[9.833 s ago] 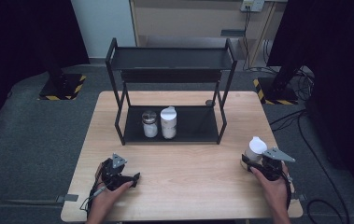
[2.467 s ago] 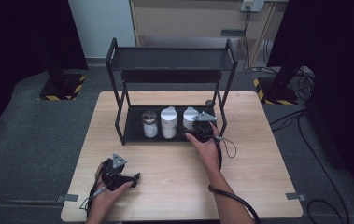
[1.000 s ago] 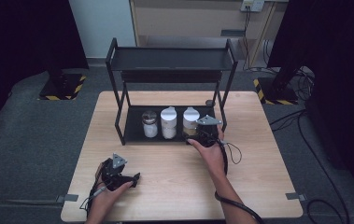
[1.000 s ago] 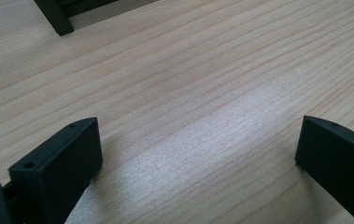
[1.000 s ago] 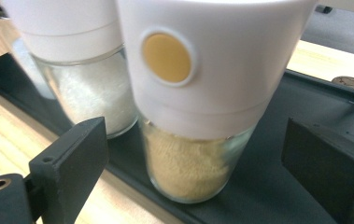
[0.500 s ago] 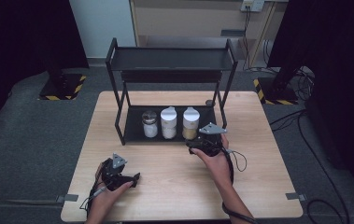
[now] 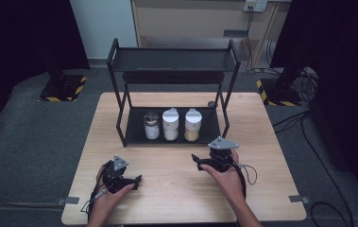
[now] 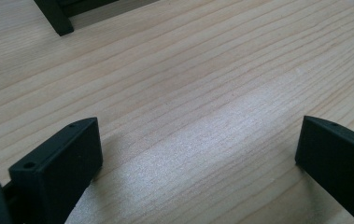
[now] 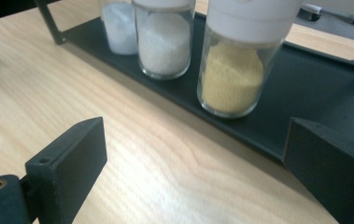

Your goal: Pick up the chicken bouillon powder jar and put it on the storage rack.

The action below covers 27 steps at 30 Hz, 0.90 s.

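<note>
- Since the earliest high view, the jar of yellow grains (image 7: 192, 124) has gone from the right gripper at the table's right edge to the rack's bottom shelf, and in the last second the right gripper (image 7: 200, 162) has drawn back from the rack toward the person.
- That jar stands upright on the black lower shelf (image 7: 136, 127), at the right end of a row of three, free of both grippers.
- In the right gripper view, it has a white cap and clear glass, with the yellow fill (image 9: 230, 81) reaching roughly half its height.
- Just to its left stands the jar of white grains (image 7: 170, 125), also white-capped, and next to that the smaller jar with a dark lid (image 7: 151, 126).
- All three sit near the front lip of the shelf, close together; whether they touch cannot be told.
- Held over bare wood in front of the rack, the right gripper has its jaws spread wide and nothing between them; they have just been parting a little further.
- Near the table's front left, the left gripper (image 7: 136, 179) rests low on the wooden table (image 7: 261, 123), its jaws likewise wide apart and empty, with only wood grain between them.
- Above the jars, the black rack's upper shelf (image 7: 174, 60) spans its four posts.
</note>
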Tool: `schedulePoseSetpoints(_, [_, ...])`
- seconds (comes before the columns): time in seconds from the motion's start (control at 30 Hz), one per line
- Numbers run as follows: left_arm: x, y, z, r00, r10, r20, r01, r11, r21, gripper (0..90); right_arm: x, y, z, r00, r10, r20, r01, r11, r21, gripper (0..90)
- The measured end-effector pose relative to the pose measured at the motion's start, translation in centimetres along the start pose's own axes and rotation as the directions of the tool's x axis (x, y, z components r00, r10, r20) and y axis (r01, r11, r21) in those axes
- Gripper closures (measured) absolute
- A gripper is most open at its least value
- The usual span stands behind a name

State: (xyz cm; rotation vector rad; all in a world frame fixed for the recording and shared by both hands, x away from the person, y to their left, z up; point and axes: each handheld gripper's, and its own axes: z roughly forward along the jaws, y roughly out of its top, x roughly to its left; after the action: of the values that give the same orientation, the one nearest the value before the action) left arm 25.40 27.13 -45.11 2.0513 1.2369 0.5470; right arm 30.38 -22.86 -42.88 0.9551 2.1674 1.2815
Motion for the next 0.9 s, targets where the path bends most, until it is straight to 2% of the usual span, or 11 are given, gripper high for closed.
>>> schedulePoseSetpoints(0.3, [0.0, 0.0, 0.0, 1.0, 0.001, 0.0, -0.001, 1.0, 0.001, 0.0, -1.1, -1.8, -1.9, 0.9998, 0.019, 0.007, -0.019, 1.0, 0.013, 5.9])
schedulePoseSetpoints(0.6, [0.0, 0.0, 0.0, 1.0, 0.002, 0.0, -0.002, 1.0, 0.001, 0.0, -2.4, -3.5, -3.7, 0.9985, 0.044, 0.033, -0.045, 0.999, 0.024, 5.1])
schedulePoseSetpoints(0.9, [0.0, 0.0, 0.0, 1.0, 0.001, -0.001, -0.001, 1.0, 0.001, 0.0, -3.5, -4.8, -4.9, 0.9976, 0.055, 0.042, -0.056, 0.998, 0.038, 4.6])
